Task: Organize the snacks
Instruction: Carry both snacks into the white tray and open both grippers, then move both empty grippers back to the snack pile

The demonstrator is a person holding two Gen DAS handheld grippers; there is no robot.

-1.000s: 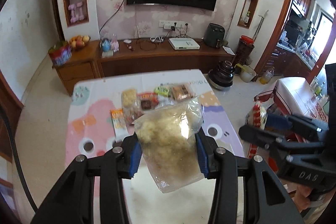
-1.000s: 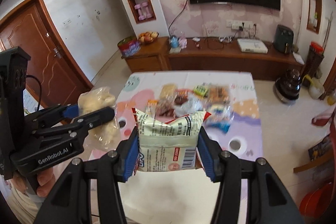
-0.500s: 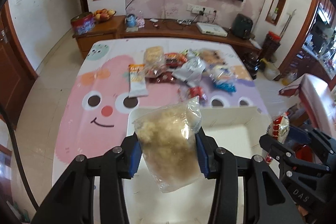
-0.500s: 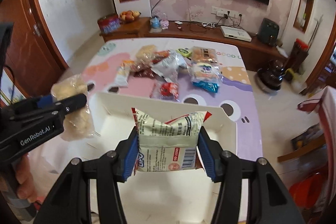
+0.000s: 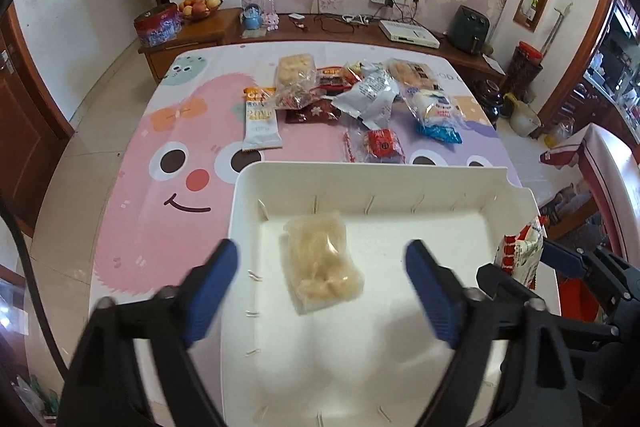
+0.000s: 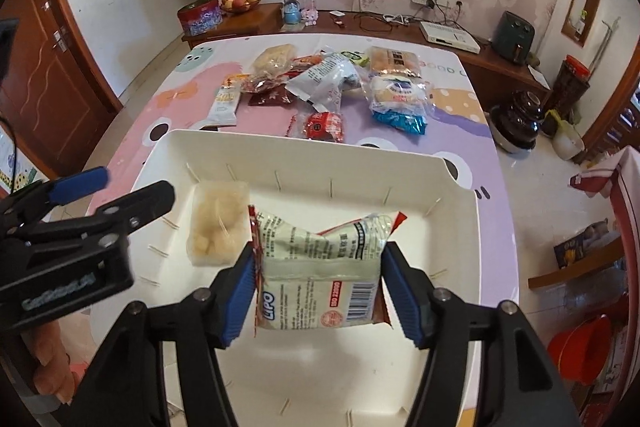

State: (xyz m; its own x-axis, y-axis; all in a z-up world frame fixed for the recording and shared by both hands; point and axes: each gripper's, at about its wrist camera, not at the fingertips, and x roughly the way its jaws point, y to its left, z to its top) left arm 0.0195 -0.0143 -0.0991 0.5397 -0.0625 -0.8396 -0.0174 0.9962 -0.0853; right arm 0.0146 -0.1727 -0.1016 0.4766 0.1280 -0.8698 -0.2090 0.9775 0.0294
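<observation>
Both hand-held grippers angle steeply down over the white plastic bin [image 5: 372, 175] on the cartoon-printed counter [image 5: 132, 211]. The left hand-held gripper [image 5: 320, 287] has just been opening; its blue pads stand wide apart, and the clear bag of pale puffed snacks [image 5: 322, 265] lies loose on the bin floor. The right hand-held gripper [image 6: 318, 291], jaws also just opening, has the white LIPO snack packet [image 6: 320, 283] between its pads, the left pad touching it, a small gap at the right.
</observation>
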